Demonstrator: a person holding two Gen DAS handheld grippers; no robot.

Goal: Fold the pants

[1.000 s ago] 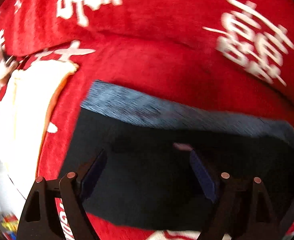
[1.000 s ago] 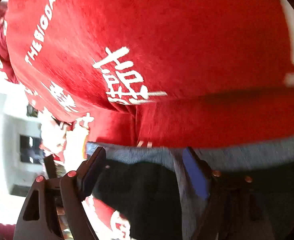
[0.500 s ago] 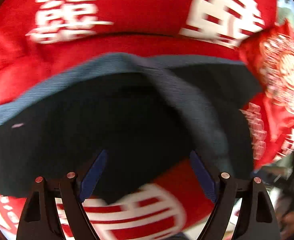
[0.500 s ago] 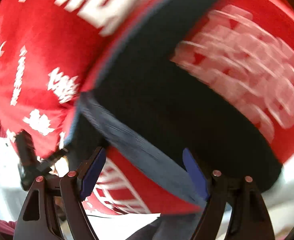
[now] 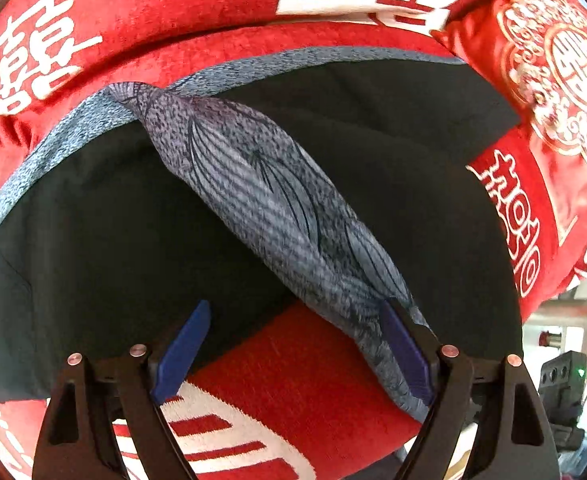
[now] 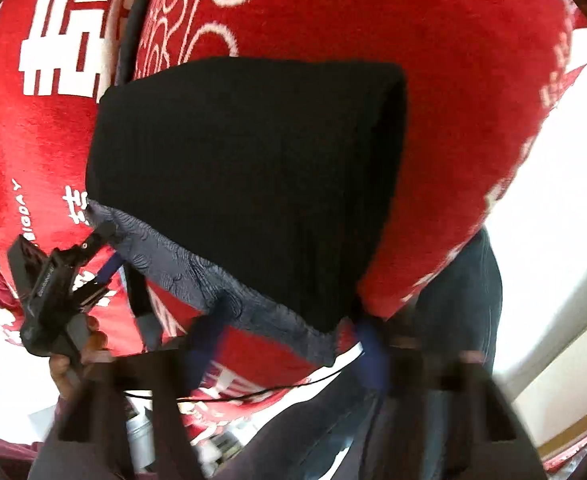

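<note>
Loosely draped pants (image 5: 373, 168), red cover (image 5: 213, 4)

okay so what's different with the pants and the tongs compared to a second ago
The pants went from a dark panel with a flat grey waistband to a folded stack; that band now twists diagonally down to the left tongs. The right tongs swung round to the stack's near edge. Both tongs stay open, on the same red blanket.

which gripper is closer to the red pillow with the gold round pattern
Left. The left gripper faces the red pillow, which lies just past the pants. In the right view the right gripper sits at the pants' near corner, farther back.
</note>
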